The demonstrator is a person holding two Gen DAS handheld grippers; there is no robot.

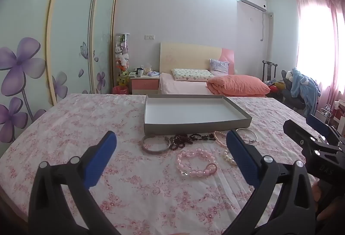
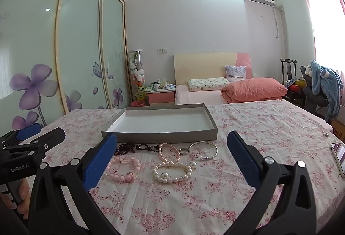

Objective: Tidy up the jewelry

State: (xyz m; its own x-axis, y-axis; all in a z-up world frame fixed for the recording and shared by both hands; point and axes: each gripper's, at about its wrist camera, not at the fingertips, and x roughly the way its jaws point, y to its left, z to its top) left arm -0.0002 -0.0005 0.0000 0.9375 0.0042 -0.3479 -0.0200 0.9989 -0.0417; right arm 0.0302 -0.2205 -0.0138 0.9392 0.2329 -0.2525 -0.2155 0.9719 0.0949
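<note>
While open, left gripper [image 1: 170,144] hovers near pink bracelet [image 1: 195,162].

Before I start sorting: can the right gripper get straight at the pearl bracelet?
Probably yes. The pearl bracelet lies in the open on the cloth, just ahead of the right gripper, whose jaws stand wide and empty. Nothing lies over it.

Left gripper [image 1: 171,156] wide open, empty, above the flowered cloth [image 1: 86,127]. Grey tray [image 1: 197,126] further on the cloth, empty. Just before the tray, a grey bangle [image 1: 155,145], dark beads [image 1: 189,139], a silver bangle [image 1: 246,134]. Nearer than these, a pink bead bracelet [image 1: 196,162] and pearls [image 1: 225,148]. Right gripper [image 1: 308,133] right of the tray.
</note>
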